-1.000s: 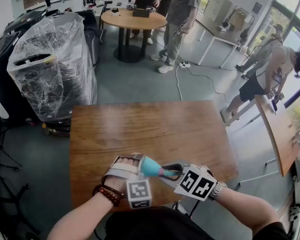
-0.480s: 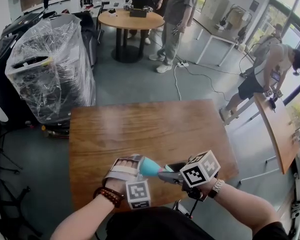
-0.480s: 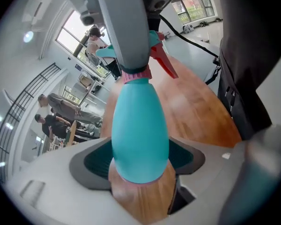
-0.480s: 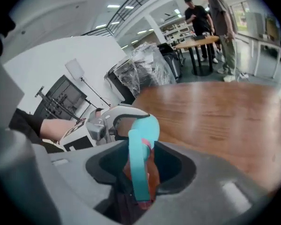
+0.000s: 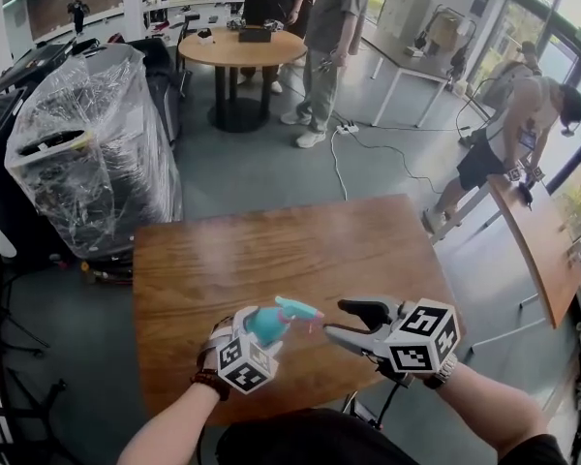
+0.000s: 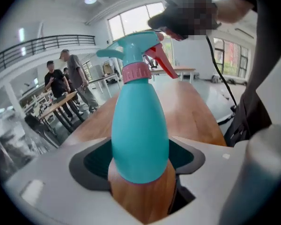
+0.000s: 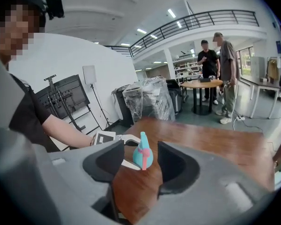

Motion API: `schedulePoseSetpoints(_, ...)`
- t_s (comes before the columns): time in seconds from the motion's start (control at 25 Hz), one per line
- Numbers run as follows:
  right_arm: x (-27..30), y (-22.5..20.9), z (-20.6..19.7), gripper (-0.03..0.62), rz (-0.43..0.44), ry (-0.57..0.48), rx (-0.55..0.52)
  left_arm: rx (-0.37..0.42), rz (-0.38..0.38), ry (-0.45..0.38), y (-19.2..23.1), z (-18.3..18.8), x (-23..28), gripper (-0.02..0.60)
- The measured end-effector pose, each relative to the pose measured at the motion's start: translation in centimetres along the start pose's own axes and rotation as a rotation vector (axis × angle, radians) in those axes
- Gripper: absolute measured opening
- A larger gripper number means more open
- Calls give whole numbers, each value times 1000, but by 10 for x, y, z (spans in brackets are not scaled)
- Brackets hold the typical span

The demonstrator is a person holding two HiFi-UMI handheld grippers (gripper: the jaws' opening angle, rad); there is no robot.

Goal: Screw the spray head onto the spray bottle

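A teal spray bottle (image 5: pixel 264 325) leans over the near part of the wooden table (image 5: pixel 300 245), and my left gripper (image 5: pixel 244 329) is shut on its body. The left gripper view shows that body (image 6: pixel 140 135) between the jaws, with the pink collar (image 6: pixel 136 72) and the teal spray head with its red trigger (image 6: pixel 160 60) sitting on the neck. My right gripper (image 5: pixel 341 320) stands a short way right of the spray head (image 5: pixel 298 310). Its jaws are opening and nothing is between them. Its own view shows the bottle (image 7: pixel 143 156) farther off, beyond the jaws.
Beyond the table's far left stands plastic-wrapped equipment (image 5: pixel 92 143). Farther back are a round table (image 5: pixel 234 46) and standing people (image 5: pixel 324 37). To the right a person (image 5: pixel 508 143) bends beside another wooden table (image 5: pixel 537 250). A cable (image 5: pixel 344 163) runs across the floor.
My right gripper has let go of the spray head, drawn back to the right and spread its jaws. The left gripper has turned with the bottle, its marker cube now facing me.
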State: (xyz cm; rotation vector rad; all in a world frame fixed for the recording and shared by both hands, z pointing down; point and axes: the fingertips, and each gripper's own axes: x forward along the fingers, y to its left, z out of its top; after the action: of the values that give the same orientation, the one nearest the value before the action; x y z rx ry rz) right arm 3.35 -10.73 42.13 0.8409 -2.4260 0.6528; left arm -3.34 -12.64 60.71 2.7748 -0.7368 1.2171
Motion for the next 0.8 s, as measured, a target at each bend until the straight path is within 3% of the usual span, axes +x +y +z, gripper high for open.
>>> schedulePoseSetpoints(0.16, -14, -5, -8, 184, -33, -12, 8, -183, -10, -100, 10, 7, 13, 396)
schedulePoseSetpoints(0.32, -19, -10, -27, 160, -64, -12, 37, -278, 41, -160, 27, 5, 31, 396)
schedulePoseSetpoints(0.8, -28, -24, -56, 141, -100, 5, 52, -325, 146, -183, 54, -4, 69, 396)
